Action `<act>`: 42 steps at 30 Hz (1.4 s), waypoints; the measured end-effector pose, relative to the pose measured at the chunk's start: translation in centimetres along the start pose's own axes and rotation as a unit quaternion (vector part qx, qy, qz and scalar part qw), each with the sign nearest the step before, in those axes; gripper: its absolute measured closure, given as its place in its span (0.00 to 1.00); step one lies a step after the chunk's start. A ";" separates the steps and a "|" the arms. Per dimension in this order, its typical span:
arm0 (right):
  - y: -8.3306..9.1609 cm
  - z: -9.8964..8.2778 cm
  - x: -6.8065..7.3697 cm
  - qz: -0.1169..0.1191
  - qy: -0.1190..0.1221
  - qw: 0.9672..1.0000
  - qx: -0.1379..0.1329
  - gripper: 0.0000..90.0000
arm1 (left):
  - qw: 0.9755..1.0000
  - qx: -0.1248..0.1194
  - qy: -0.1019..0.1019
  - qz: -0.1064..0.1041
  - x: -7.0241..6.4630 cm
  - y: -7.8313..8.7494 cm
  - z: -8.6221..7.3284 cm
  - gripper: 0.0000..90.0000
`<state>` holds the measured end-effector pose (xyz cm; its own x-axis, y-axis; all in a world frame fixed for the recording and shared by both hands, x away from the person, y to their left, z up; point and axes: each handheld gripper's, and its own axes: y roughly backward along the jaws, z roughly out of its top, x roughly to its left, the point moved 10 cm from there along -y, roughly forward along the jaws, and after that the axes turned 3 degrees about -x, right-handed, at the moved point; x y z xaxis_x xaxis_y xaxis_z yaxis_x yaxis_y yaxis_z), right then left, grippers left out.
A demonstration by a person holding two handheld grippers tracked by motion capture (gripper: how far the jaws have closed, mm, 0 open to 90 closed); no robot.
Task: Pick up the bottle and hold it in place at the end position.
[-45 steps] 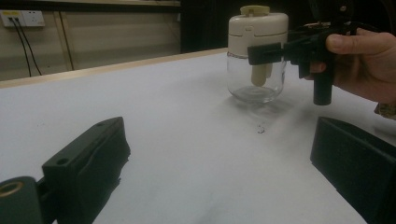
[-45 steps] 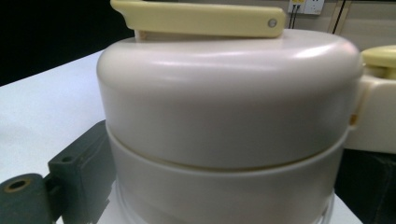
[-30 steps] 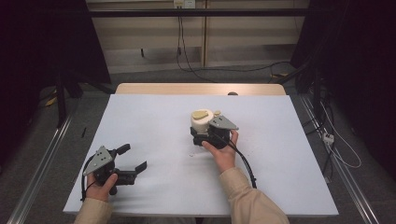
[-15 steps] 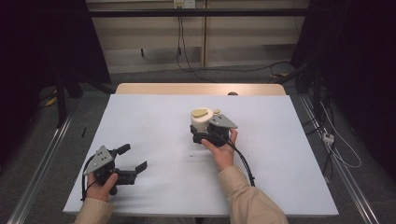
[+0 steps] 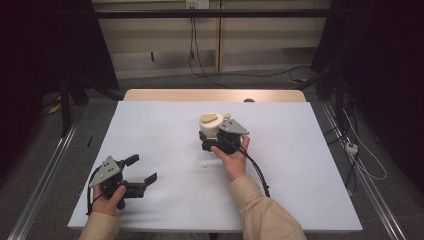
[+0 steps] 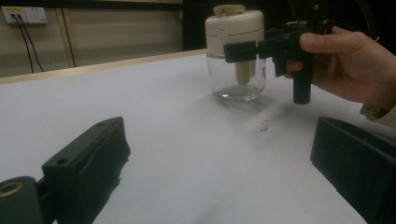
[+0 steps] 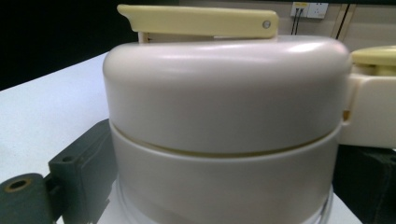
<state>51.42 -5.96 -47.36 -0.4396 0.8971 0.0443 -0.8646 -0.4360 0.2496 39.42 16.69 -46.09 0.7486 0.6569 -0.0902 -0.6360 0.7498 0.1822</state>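
My right gripper (image 5: 214, 136) has its jaws set on either side of the cream lid (image 7: 224, 93) of the glass jar (image 6: 236, 80), which stands upright near the middle of the white table (image 5: 310, 165). My left gripper (image 5: 142, 172) rests at the near left, jaws spread wide, holding nothing, well apart from the jar.

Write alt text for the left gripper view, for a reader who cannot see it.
A clear glass jar with a cream lid stands on a white table, the right gripper around its lid, held by a hand. The left gripper lies open in the foreground, apart from the jar.
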 end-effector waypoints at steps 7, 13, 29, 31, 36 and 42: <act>-0.1 -0.5 -0.2 0.000 -0.001 1.000 0.008 0.07 | 1.000 0.000 0.001 -0.002 -0.1 -0.1 0.0 0.04; -0.1 -0.5 -0.2 0.001 -0.002 1.000 0.008 0.07 | 1.000 0.000 0.002 -0.002 -0.1 -0.1 0.0 0.04; 0.1 -0.7 -0.3 0.005 -0.001 1.000 0.016 0.07 | 1.000 0.002 -0.002 -0.002 -0.1 0.0 0.0 0.04; 0.2 -0.7 -0.2 0.006 0.000 1.000 0.016 0.07 | 1.000 0.002 -0.003 -0.003 -0.1 0.0 0.0 0.04; 0.3 -0.8 -0.3 0.009 -0.002 1.000 0.019 0.07 | 1.000 0.002 -0.002 -0.003 -0.1 0.0 0.0 0.04; 0.4 -0.9 -0.3 0.010 0.000 1.000 0.021 0.07 | 1.000 0.003 -0.003 -0.003 -0.2 0.0 0.0 0.04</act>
<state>50.95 -6.48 -48.16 -0.4573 0.8879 0.0506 -0.8444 -0.4514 0.2886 39.31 16.56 -46.10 0.7538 0.6514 -0.0865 -0.6299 0.7538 0.1872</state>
